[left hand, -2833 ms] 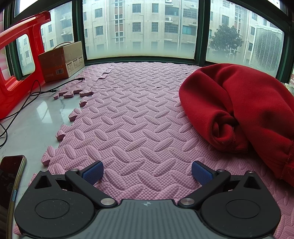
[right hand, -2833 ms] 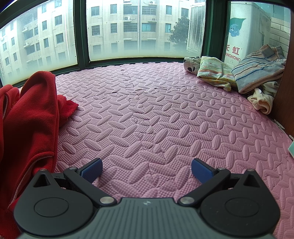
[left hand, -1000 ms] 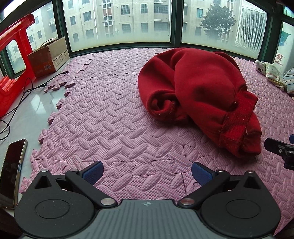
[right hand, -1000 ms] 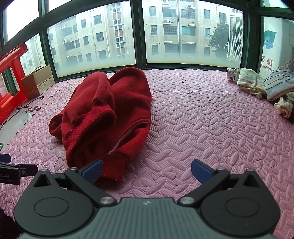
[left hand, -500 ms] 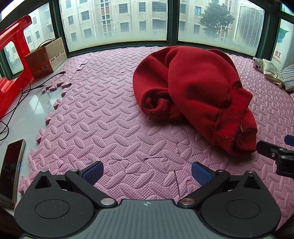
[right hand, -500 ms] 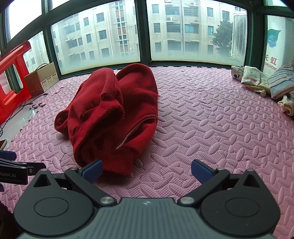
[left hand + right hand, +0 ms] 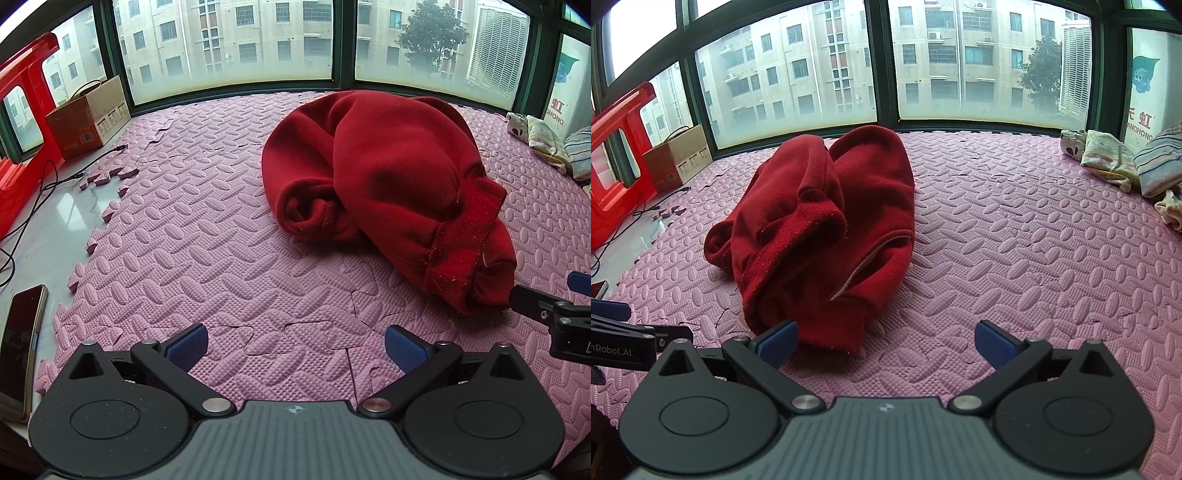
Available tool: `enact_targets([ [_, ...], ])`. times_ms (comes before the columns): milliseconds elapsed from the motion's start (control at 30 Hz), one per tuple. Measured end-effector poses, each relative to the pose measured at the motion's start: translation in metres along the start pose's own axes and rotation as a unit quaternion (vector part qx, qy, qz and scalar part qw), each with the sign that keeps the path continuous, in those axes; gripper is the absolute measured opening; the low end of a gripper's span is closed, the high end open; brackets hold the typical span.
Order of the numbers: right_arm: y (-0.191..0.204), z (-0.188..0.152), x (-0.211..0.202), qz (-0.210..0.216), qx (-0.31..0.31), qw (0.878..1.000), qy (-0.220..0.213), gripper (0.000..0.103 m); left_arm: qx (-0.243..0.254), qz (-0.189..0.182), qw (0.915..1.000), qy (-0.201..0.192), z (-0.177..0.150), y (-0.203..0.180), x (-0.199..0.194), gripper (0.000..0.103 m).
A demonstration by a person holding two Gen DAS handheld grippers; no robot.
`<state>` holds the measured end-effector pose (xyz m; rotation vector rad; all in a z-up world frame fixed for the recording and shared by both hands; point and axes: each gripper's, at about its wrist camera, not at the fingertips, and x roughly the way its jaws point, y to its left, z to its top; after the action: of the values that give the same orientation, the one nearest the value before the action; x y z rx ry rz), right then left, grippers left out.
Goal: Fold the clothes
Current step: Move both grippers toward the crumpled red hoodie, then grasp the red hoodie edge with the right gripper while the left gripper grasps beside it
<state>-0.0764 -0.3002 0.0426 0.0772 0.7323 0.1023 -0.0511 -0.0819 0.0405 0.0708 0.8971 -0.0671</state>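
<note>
A crumpled red sweatshirt [image 7: 388,184] lies in a heap on the pink foam mat [image 7: 207,229], its ribbed hem nearest me. In the right wrist view the same sweatshirt [image 7: 820,236] fills the middle left, with its hem just ahead of the left fingertip. My left gripper [image 7: 295,349] is open over bare mat, short of the garment and to its left. My right gripper [image 7: 884,343] is open too, holding nothing, with the hem between and just beyond its fingers. The right gripper's tip also shows in the left wrist view at the right edge.
A phone [image 7: 18,343] lies on the white floor at the mat's left edge. A cardboard box [image 7: 88,116], cables and a red plastic piece [image 7: 22,147] stand at the far left. Other folded and loose clothes [image 7: 1123,162] lie at the far right by the windows.
Both grippers have pulled back and swung toward the sweatshirt, which is now nearer the middle of both views. Over the last half second the right gripper edged closer to its hem.
</note>
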Motion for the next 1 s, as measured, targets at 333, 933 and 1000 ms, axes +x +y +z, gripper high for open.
enact_targets([
  [333,0.004,0.007,0.002,0.016,-0.003,1.0,-0.003,0.098,-0.001,0.002,1.0,0.002,0.007,0.003,0.005,0.103],
  [933,0.003,0.05,0.007,0.081,0.013,0.996,-0.022,0.081,-0.027,0.0,0.9991,-0.033,0.053,0.019,0.001,0.103],
  [1000,0.005,0.058,0.014,0.098,0.012,0.995,-0.022,0.075,-0.032,-0.005,0.9986,-0.041,0.06,0.02,-0.002,0.103],
])
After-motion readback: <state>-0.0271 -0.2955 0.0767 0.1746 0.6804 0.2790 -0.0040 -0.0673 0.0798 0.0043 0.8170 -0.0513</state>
